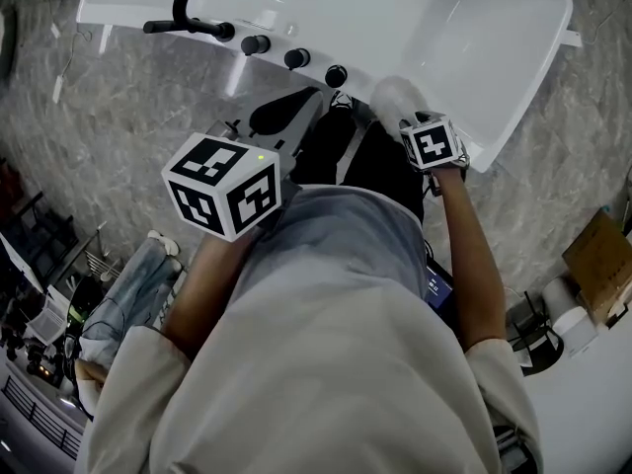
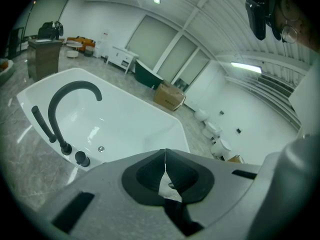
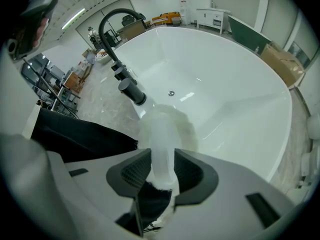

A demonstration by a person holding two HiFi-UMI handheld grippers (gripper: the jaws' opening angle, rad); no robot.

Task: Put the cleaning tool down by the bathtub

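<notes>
Down at the tub's near edge, head view first: the cleaning tool (image 1: 393, 97) shows its fluffy white head at one o'clock of frame centre, sitting on the rim of the bathtub (image 1: 513, 87). The right gripper (image 1: 427, 138) is directly above it. The left gripper (image 1: 225, 188) hangs out at nine o'clock, well apart from the tub. The only print is the square markers on the two cubes, with no brand to read.

Left gripper view next: its jaws are pressed together with nothing gripped. A pale sliver shows at the seam, and I cannot tell what it is. The black faucet (image 2: 65, 104) is at nine o'clock and a cardboard box (image 2: 169, 96) at twelve, its print too small to read.

Right gripper view now: the tool's pale handle stands upright between the pads at six o'clock, the fluffy head just beyond. The jaws look slack around it, released and not clamping.

Here's the danger as I judge it. The handle is loose and the head is perched on a glossy rim that slopes inward, so a careless lift could snag the handle. That would tip the tool into the basin instead of leaving it beside the tub. A straight, clean pull-away is what's wanted. No labels are legible here either.
</notes>
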